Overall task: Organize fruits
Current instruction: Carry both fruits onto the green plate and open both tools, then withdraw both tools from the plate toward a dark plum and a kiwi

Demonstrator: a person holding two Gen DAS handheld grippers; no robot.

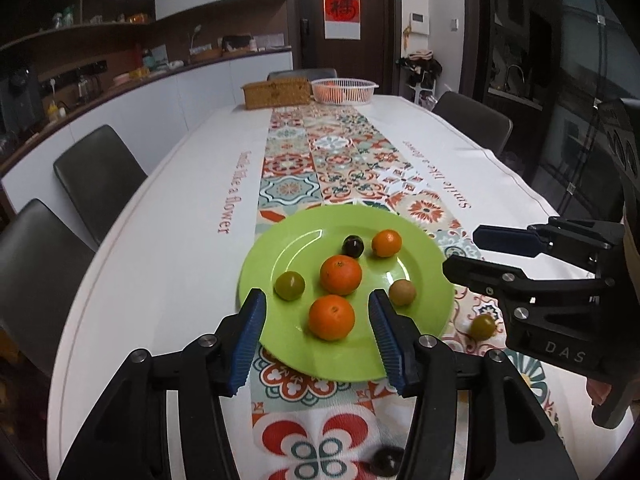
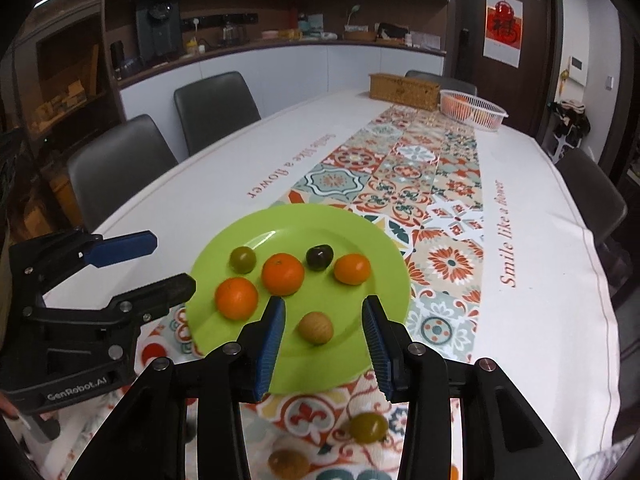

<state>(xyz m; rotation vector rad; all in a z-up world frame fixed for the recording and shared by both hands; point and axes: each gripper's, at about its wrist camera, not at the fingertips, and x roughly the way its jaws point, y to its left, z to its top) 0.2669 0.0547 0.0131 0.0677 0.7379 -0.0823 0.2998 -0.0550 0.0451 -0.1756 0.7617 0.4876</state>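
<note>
A green plate [image 1: 430,312] [image 2: 320,226] lies on the patterned runner. On it are three oranges, the nearest [image 1: 332,317] [image 2: 236,298], plus a dark plum [image 1: 353,246] [image 2: 319,257], a green fruit [image 1: 289,285] [image 2: 243,259] and a brownish fruit [image 1: 402,292] [image 2: 316,328]. My left gripper [image 1: 317,300] [image 2: 174,262] hovers open over the plate's near side, the nearest orange lying between its fingers untouched. My right gripper [image 2: 324,304] [image 1: 460,252] is open too, and the brownish fruit rests on the plate between its pads without contact.
Loose on the cloth near the plate lie a green fruit [image 1: 483,326] [image 2: 368,427], a dark plum [image 1: 386,460] and a brownish fruit [image 2: 288,463]. A wicker box [image 1: 276,94] and a white basket [image 1: 344,90] holding orange fruit stand at the far end. Chairs [image 1: 96,176] line the table.
</note>
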